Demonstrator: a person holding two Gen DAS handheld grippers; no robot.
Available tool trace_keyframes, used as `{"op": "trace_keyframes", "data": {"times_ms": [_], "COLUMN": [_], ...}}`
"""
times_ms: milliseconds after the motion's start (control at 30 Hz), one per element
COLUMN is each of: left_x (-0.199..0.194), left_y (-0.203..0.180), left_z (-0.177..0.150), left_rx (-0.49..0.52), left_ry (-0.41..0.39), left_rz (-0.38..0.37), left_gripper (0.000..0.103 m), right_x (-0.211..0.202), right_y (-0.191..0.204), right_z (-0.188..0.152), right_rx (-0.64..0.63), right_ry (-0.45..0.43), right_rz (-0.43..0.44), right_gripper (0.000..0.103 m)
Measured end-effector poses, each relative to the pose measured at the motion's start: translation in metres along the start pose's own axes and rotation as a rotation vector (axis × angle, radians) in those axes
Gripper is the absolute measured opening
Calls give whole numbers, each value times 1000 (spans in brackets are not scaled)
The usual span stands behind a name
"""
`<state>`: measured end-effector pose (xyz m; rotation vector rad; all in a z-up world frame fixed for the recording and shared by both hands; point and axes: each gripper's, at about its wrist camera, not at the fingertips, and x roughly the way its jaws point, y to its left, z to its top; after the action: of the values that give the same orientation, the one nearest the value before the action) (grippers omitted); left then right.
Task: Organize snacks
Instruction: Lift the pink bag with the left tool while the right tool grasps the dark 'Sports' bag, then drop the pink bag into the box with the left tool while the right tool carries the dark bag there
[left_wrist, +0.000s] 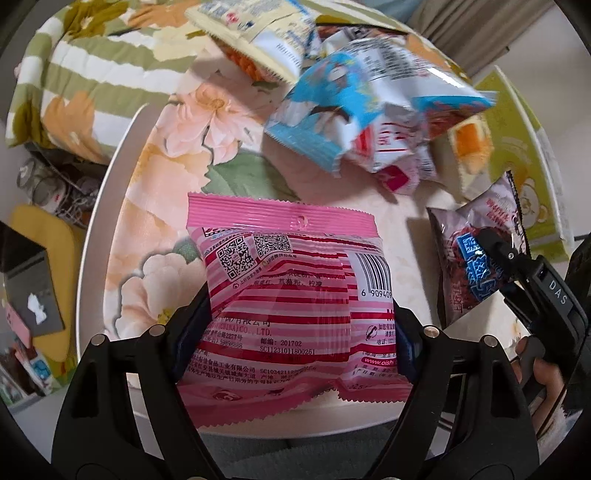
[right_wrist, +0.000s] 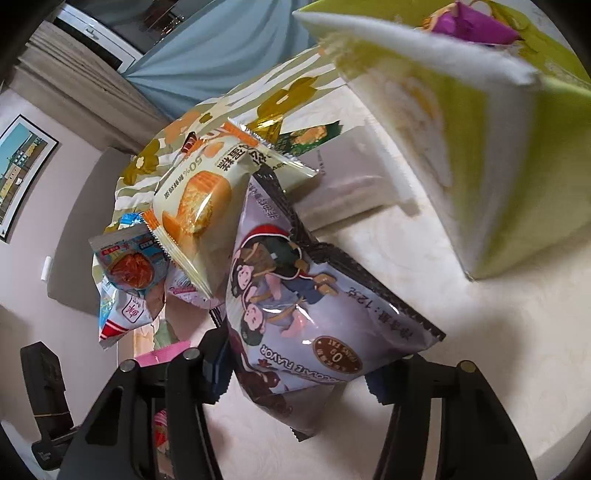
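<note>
Two risks. The green box (right_wrist: 517, 177), upper right of the right view, sits near your lilac bag (right_wrist: 306, 306); right gripper (right_wrist: 310, 365) is clamped on it. Left gripper (left_wrist: 303, 328) pinches the pink bag (left_wrist: 291, 295) at bottom centre; crinkly film may slip.

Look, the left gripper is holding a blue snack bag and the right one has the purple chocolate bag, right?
Not quite. The left gripper is holding a pink striped bag, not a blue one; the left wrist view shows it pinched between the fingers. The right gripper does have the purple chocolate bag.
</note>
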<state>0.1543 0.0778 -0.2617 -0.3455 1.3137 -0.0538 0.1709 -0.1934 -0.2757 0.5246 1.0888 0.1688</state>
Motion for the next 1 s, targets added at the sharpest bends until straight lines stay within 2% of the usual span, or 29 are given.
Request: {"op": "trace_keyframes", "data": {"times_ms": [300, 500, 733, 1000], "left_x": [-54, -95, -122, -124], "left_y": [-25, -63, -124, -218], "left_z": [-7, -6, 8, 42], "left_rx": [101, 199, 296, 335], "left_ry": [-90, -158, -257, -349], "left_rz": [-66, -142, -178, -190], "left_gripper": [79, 79, 79, 79], "right_x": [-58, -115, -158, -202], "right_y": [12, 26, 27, -18], "right_z": [-13, -6, 24, 83], "right_rx": [-38, -65, -99, -132], "right_ry": [-76, -152, -251, -334], "right_rz": [-16, -28, -31, -31], "right_gripper": [53, 53, 53, 53]}}
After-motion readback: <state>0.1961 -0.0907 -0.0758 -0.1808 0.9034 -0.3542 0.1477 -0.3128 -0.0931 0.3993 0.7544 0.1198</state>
